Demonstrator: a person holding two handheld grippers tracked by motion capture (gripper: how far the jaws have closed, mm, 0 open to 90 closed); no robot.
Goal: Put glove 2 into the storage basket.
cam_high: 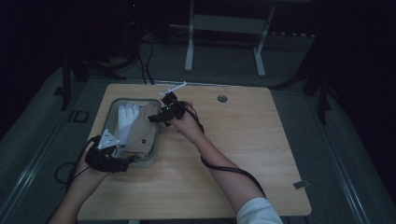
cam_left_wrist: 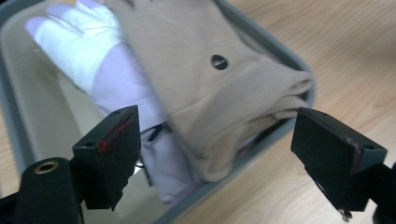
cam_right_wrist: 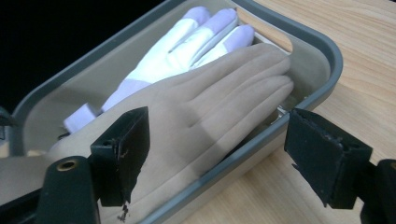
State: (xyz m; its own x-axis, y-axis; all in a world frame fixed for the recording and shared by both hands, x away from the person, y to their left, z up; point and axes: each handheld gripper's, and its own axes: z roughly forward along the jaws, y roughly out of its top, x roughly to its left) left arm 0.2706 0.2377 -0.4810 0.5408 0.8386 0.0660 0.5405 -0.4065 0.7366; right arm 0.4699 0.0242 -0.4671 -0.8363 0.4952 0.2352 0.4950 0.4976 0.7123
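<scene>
A grey tray sits on the left half of the wooden table. In it a tan glove lies partly over a white glove. My left gripper is at the tray's near end. In the left gripper view its jaws stand wide apart around the tan glove's cuff without touching it, over the tray rim. My right gripper is at the tray's far right side. Its jaws stand apart above the tan glove's fingers, with the white glove beyond, and nothing is gripped.
A small white stick-like object lies near the table's far edge. A round cable hole is at the far middle, and a scrap of tape at the near right corner. A white frame stands on the floor beyond.
</scene>
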